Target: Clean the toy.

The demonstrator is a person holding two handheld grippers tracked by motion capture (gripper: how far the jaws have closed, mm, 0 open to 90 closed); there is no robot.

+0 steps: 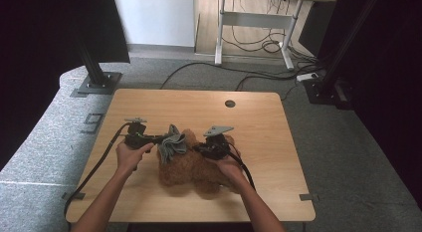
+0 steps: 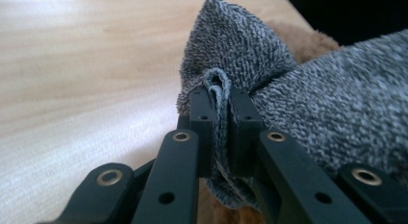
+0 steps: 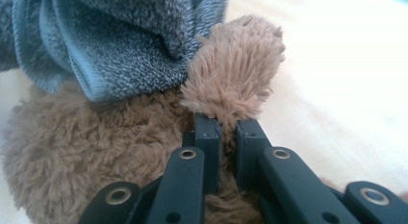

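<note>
Nearest to the person, at 6 o'clock on the light wooden tabletop [image 1: 149, 202], the two forearms come in, and between the hands lies the brown, fluffy plush toy animal [image 1: 186, 167], a little toward the near side from the middle of the tabletop. The right gripper [image 1: 201, 148], at 3 o'clock of the toy, has its jaws pressed together on a small rounded plush ear or limb [image 3: 233, 72] of the toy; I cannot tell which part it is. This grip takes mostly long pile, so I think that a strong pull could let the fur slide out of the jaws, or it could strain the seam of that small part. The left gripper [image 1: 160, 139], at 9 o'clock of the toy, pinches the hemmed edge of the grey terry cloth [image 2: 308, 104], which sits bunched on the far upper part of the toy. Only a thin fold [image 2: 219, 113] is between these jaws, so a quick tug may free the hem and drop the cloth onto the wood. If both hands pull apart at once, the light toy may lift or roll, and the cloth may catch on the fluffy pile. Farther away, toward 12 o'clock, the tabletop has a small round dark hole [image 1: 230, 103], well apart from the work.
</note>
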